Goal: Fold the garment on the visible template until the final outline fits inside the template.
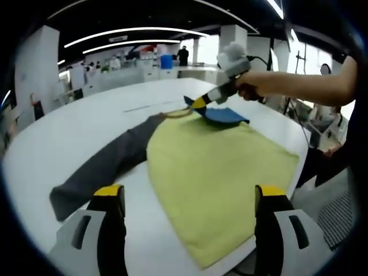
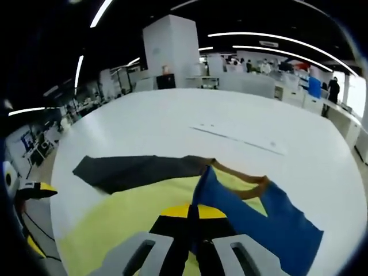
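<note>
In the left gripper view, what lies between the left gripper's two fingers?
The garment's yellow-green body and bare white table lie between them, left gripper open.

Left gripper (image 1: 190,198): jaws wide apart, nothing between them. Right gripper (image 2: 192,221): jaws clamped together, held by a hand (image 1: 248,90) with the forearm extended.

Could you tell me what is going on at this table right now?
A person is folding a shirt on a white table with two handheld grippers. The right gripper is shut on the blue sleeve and has it folded across the yellow body. The left gripper hangs open over the near hem. The grey sleeve lies spread out flat.
</note>
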`<control>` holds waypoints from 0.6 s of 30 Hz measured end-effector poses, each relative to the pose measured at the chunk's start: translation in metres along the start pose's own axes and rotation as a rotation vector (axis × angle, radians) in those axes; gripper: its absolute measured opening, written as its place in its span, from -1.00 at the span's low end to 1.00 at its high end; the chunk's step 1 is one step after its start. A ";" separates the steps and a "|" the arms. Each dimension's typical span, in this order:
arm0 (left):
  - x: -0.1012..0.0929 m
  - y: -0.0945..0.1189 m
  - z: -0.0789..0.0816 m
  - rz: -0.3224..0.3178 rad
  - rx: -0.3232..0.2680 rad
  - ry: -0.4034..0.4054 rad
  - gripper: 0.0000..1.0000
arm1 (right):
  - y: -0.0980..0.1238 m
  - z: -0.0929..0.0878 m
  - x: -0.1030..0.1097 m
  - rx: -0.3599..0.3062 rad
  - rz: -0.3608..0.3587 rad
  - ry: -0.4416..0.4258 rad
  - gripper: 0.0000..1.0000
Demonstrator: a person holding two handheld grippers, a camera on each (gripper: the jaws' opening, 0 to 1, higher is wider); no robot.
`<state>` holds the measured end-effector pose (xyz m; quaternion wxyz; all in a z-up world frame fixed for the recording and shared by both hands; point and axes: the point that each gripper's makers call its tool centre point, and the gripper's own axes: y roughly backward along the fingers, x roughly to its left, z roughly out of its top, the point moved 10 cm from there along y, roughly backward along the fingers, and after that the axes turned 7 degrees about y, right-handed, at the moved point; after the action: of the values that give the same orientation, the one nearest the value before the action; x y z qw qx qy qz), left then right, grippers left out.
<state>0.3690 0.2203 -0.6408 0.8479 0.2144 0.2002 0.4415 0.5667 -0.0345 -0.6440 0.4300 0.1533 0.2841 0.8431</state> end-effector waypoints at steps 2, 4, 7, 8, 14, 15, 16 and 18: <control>0.001 0.000 0.000 0.001 0.001 0.000 0.80 | -0.003 0.002 0.003 0.002 0.011 0.004 -1.00; 0.001 0.000 0.000 0.002 0.002 0.002 0.80 | -0.007 0.004 0.006 0.005 0.021 0.010 -1.00; 0.002 0.001 -0.002 0.003 0.010 0.004 0.80 | -0.011 0.007 0.010 0.011 0.036 0.018 -1.00; 0.003 0.001 -0.002 0.004 0.012 0.002 0.80 | -0.013 0.008 0.011 0.011 0.039 0.019 -1.00; 0.006 0.002 0.000 0.012 0.006 0.010 0.80 | -0.021 0.015 0.021 0.018 0.072 0.030 -1.00; 0.006 0.002 -0.001 0.013 0.005 0.012 0.80 | -0.023 0.018 0.024 0.017 0.084 0.029 -1.00; 0.006 0.002 -0.001 0.013 0.004 0.012 0.80 | -0.024 0.018 0.025 0.017 0.088 0.027 -1.00; 0.006 0.002 -0.002 0.010 0.004 0.015 0.80 | -0.027 0.021 0.029 0.015 0.099 0.034 -1.00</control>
<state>0.3701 0.2267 -0.6427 0.8437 0.2136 0.2064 0.4472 0.5777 0.0095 -0.6433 0.3816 0.1560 0.2898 0.8637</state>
